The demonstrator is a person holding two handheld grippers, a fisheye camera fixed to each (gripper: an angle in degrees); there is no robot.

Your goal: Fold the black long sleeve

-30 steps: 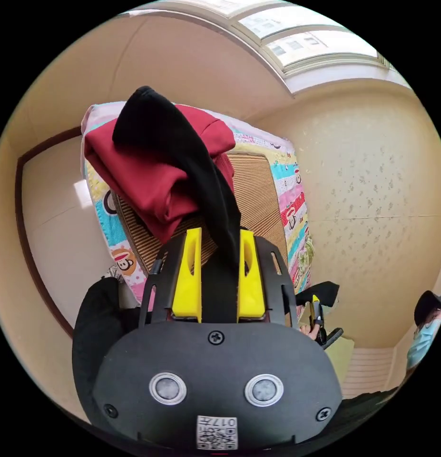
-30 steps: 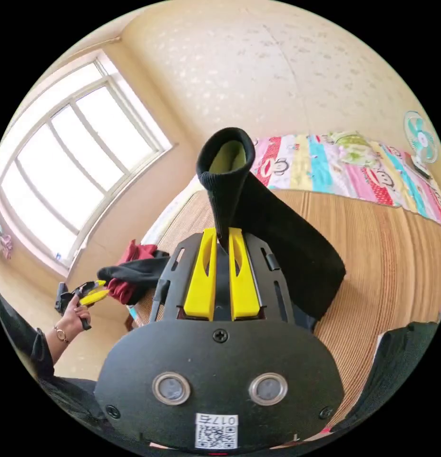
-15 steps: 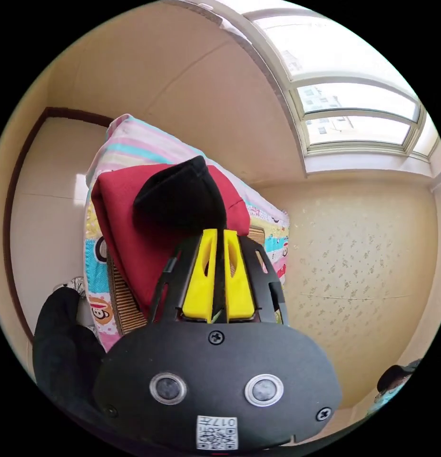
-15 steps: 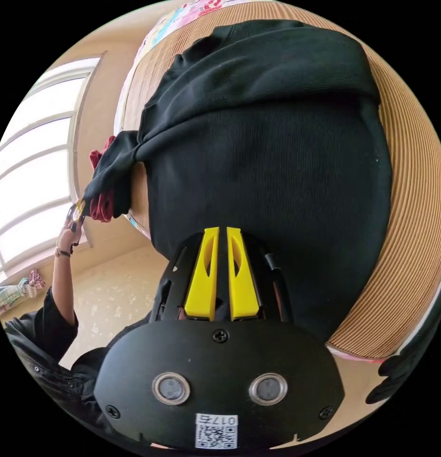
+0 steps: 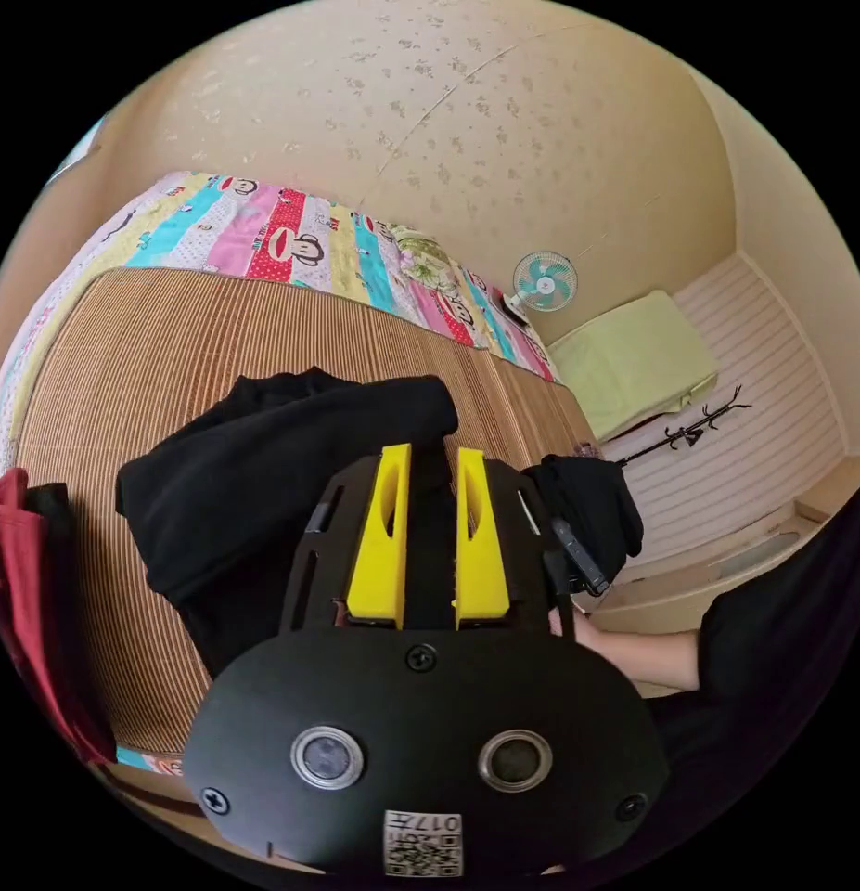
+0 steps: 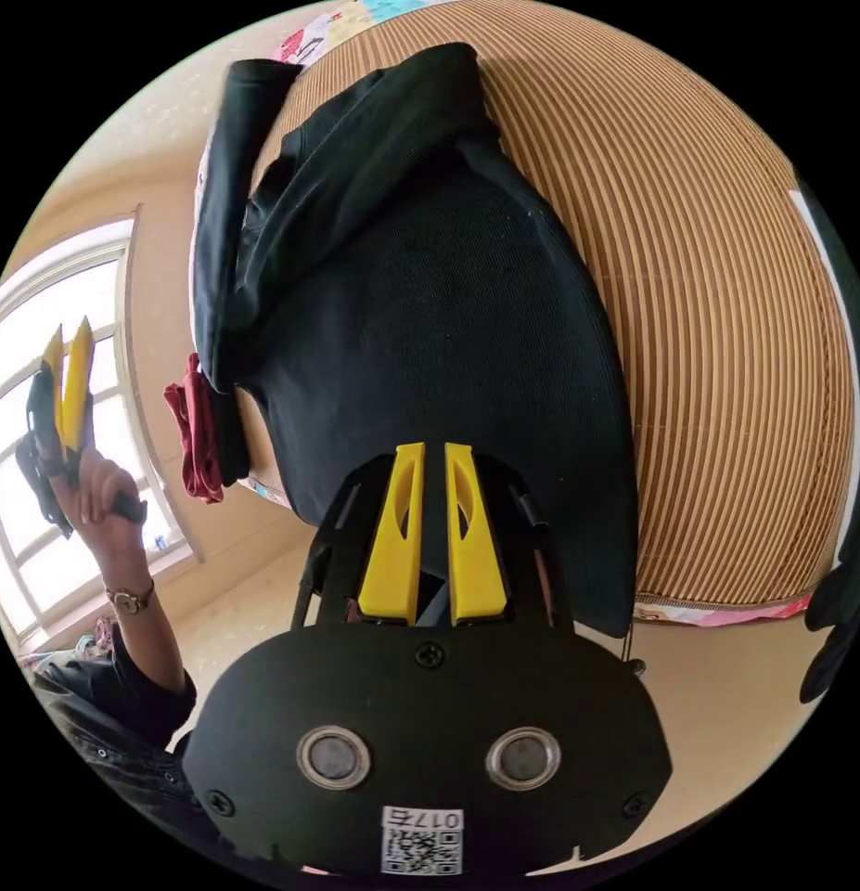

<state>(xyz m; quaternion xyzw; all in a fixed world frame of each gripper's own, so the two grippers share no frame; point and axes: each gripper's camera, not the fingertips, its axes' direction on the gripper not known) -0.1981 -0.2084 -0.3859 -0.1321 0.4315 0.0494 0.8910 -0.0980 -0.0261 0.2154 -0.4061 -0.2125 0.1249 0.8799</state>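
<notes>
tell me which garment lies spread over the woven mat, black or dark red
The black long-sleeve top is spread across the woven striped mat; the dark red garment sits bunched up at the mat's edge.

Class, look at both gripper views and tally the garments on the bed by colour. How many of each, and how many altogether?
Black: 1, the black long sleeve spread on the striped mat.
Red: 1, the red garment at the mat's edge.
Total: 2 garments.
</notes>
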